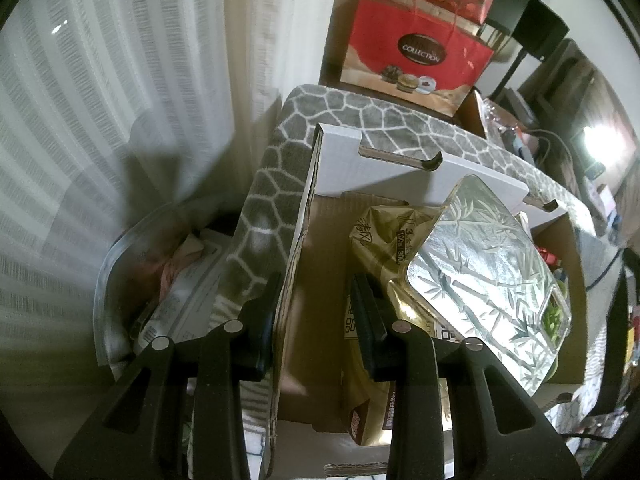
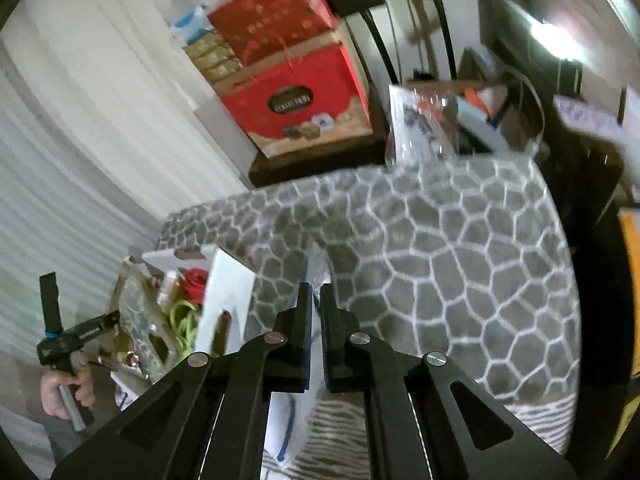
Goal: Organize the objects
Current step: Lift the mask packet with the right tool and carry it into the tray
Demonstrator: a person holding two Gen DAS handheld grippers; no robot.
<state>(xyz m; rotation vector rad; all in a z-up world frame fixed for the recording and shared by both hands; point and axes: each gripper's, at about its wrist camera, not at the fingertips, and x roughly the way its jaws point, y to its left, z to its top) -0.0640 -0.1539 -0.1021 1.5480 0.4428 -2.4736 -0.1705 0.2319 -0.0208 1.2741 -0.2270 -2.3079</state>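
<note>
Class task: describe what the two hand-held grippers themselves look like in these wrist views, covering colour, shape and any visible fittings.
Both the left gripper and right gripper are matte black, with two flat rectangular fingers on angular linkage arms that have slot-shaped cut-outs. Round silver pivot pins mark the joints. From the right wrist view, the left tool's grey handle and a blue band on its black body show. No sleeve is visible.

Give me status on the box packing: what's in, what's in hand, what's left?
Done: the cardboard box holds a silver bamboo-print pack and a gold pack. In hand: the right tool is shut on what looks like a thin clear packet above the grey blanket; the left tool straddles the box's side wall, not clamped. Left: that packet is not in the box yet.
</note>
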